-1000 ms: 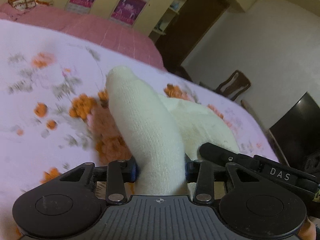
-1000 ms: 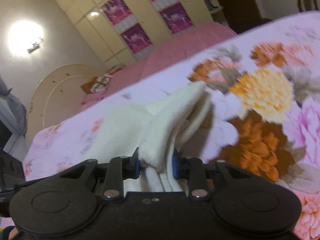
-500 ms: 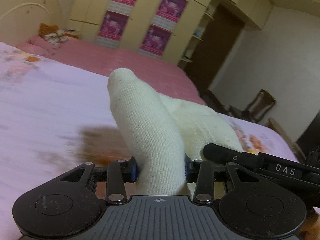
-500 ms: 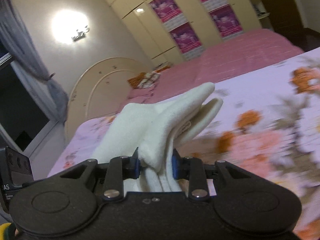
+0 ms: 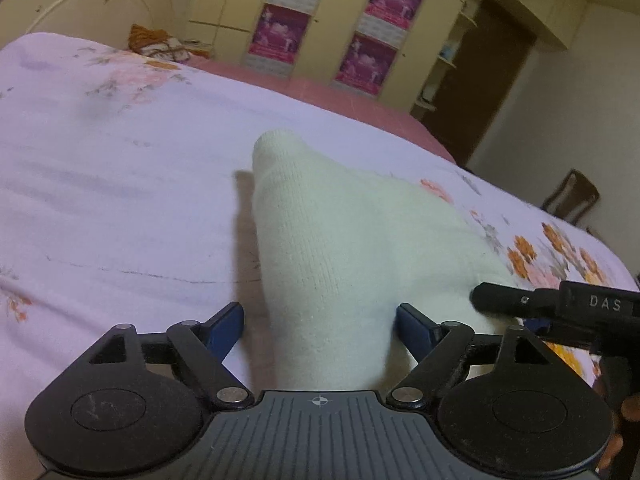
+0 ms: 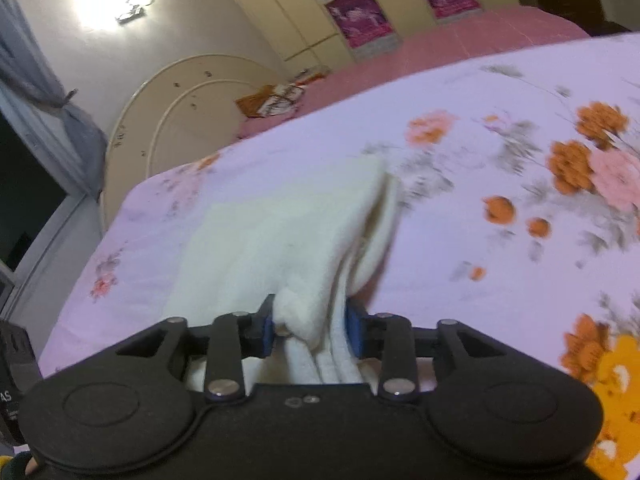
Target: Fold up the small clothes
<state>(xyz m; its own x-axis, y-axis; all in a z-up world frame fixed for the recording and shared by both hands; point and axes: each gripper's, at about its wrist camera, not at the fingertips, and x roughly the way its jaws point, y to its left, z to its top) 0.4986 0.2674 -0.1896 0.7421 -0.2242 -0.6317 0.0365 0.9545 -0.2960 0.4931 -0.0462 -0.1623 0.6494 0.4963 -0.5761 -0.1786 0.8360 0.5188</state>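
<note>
A cream knitted garment point(image 5: 332, 240) lies folded on the floral bedsheet point(image 5: 120, 200). One rounded end of it points away from me. My left gripper point(image 5: 320, 326) straddles the near end with its jaws opening; the blue pads point(image 5: 228, 324) stand clear of the knit. In the right wrist view the garment point(image 6: 280, 232) is a flat stack of layers. My right gripper point(image 6: 311, 330) still has a bunched edge between its pads, which touch the cloth while the jaws open. The right gripper's black body point(image 5: 560, 308) shows at the left view's right edge.
The pale sheet with orange flowers point(image 6: 580, 168) covers the bed. A pink bedspread point(image 6: 460, 36), a curved cream headboard point(image 6: 180, 112) and a small patterned bundle point(image 6: 276, 98) lie beyond. Wardrobes with purple posters point(image 5: 280, 36), a dark door point(image 5: 480, 80) and a chair point(image 5: 572, 196) line the room.
Both grippers carried the garment across the bed and lowered it onto the sheet. The left jaws spread wide and let go of it. The right jaws widened a little.
</note>
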